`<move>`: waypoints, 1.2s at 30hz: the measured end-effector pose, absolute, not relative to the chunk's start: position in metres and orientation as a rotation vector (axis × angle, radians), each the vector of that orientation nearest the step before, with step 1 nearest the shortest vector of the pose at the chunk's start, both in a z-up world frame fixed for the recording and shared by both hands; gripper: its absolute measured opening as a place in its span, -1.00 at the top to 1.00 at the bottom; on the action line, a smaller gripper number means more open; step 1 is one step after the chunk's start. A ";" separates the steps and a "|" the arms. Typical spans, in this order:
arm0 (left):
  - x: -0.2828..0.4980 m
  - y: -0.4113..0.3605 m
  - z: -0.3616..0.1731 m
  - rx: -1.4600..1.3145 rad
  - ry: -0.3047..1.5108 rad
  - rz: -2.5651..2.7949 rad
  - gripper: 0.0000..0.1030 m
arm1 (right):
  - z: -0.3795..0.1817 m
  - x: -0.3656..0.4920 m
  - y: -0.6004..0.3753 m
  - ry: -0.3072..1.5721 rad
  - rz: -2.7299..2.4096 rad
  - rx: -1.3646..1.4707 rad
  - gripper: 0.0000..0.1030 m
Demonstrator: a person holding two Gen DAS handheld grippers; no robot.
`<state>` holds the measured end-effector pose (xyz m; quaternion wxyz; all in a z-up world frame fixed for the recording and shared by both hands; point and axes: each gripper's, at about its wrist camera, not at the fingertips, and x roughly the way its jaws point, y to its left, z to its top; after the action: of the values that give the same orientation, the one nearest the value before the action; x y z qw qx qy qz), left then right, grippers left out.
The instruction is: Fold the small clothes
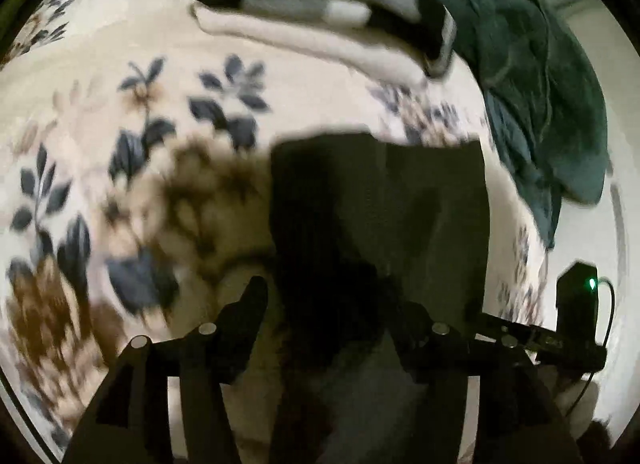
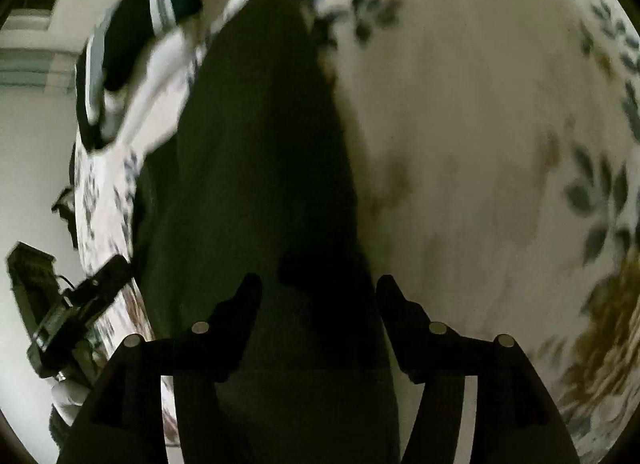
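Observation:
A dark garment (image 1: 380, 216) lies on the floral bedspread (image 1: 120, 112), just ahead of my left gripper (image 1: 328, 300), whose fingers stand wide apart with the cloth's near edge between them. In the right wrist view the same dark garment (image 2: 256, 152) stretches away from my right gripper (image 2: 318, 288), which is open with the cloth lying between its fingers. Neither gripper visibly pinches the cloth. The other gripper (image 1: 576, 304) shows at the right edge of the left wrist view, and at the left edge of the right wrist view (image 2: 72, 316).
A stack of folded clothes (image 1: 320, 20), cream below and dark with grey stripes on top, sits at the far side of the bed. A crumpled teal garment (image 1: 540, 76) lies to its right, near the bed's edge. The stack also shows in the right wrist view (image 2: 132, 40).

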<state>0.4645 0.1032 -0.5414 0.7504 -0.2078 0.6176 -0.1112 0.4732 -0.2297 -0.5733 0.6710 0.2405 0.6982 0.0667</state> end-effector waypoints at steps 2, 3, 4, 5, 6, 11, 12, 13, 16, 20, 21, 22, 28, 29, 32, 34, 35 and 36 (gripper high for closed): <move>0.448 0.087 -0.547 -0.363 1.358 -0.218 -0.08 | -0.584 0.462 -0.222 1.617 0.140 0.499 -0.20; 0.442 0.081 -0.552 -0.322 1.362 -0.201 -0.08 | -0.589 0.457 -0.219 1.625 0.127 0.472 -0.21; 0.437 0.076 -0.556 -0.282 1.365 -0.181 -0.08 | -0.591 0.453 -0.217 1.622 0.109 0.449 -0.21; 0.433 0.072 -0.560 -0.250 1.366 -0.164 -0.08 | -0.591 0.452 -0.213 1.613 0.093 0.414 -0.21; 0.430 0.070 -0.560 -0.233 1.361 -0.156 -0.08 | -0.589 0.452 -0.206 1.602 0.080 0.370 -0.21; 0.427 0.063 -0.555 -0.183 1.331 -0.164 0.34 | -0.578 0.454 -0.177 1.556 0.018 0.176 -0.21; 0.428 0.060 -0.554 -0.172 1.329 -0.170 0.53 | -0.577 0.454 -0.172 1.547 0.011 0.151 -0.20; 0.430 0.058 -0.553 -0.156 1.326 -0.174 0.57 | -0.576 0.454 -0.168 1.540 0.009 0.135 -0.18; 0.432 0.052 -0.552 -0.125 1.318 -0.183 0.76 | -0.571 0.452 -0.159 1.518 0.016 0.108 0.17; 0.434 0.062 -0.558 -0.140 1.323 -0.166 0.78 | -0.568 0.448 -0.157 1.486 0.000 0.074 0.52; 0.432 0.064 -0.558 -0.142 1.325 -0.166 0.78 | -0.569 0.448 -0.159 1.485 -0.005 0.083 0.52; 0.431 0.064 -0.558 -0.142 1.326 -0.170 0.78 | -0.570 0.448 -0.161 1.487 -0.010 0.091 0.52; 0.418 0.064 -0.538 -0.145 1.339 -0.156 0.65 | -0.555 0.438 -0.163 1.496 0.004 0.068 0.32; 0.411 0.063 -0.533 -0.144 1.337 -0.158 0.48 | -0.552 0.434 -0.162 1.500 0.011 0.067 0.28; 0.385 0.058 -0.521 -0.139 1.332 -0.169 0.20 | -0.542 0.411 -0.160 1.502 0.018 0.051 0.09; 0.365 0.054 -0.515 -0.134 1.337 -0.165 0.20 | -0.536 0.389 -0.156 1.517 0.022 0.045 0.09; 0.352 0.052 -0.513 -0.125 1.342 -0.159 0.20 | -0.535 0.378 -0.155 1.526 0.028 0.045 0.09; 0.341 0.050 -0.513 -0.120 1.347 -0.153 0.20 | -0.533 0.368 -0.152 1.533 0.033 0.041 0.07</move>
<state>0.3412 0.0502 -0.5126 0.7773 -0.0554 0.6227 -0.0709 0.3679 -0.1517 -0.5331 0.7201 0.0186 0.6934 0.0147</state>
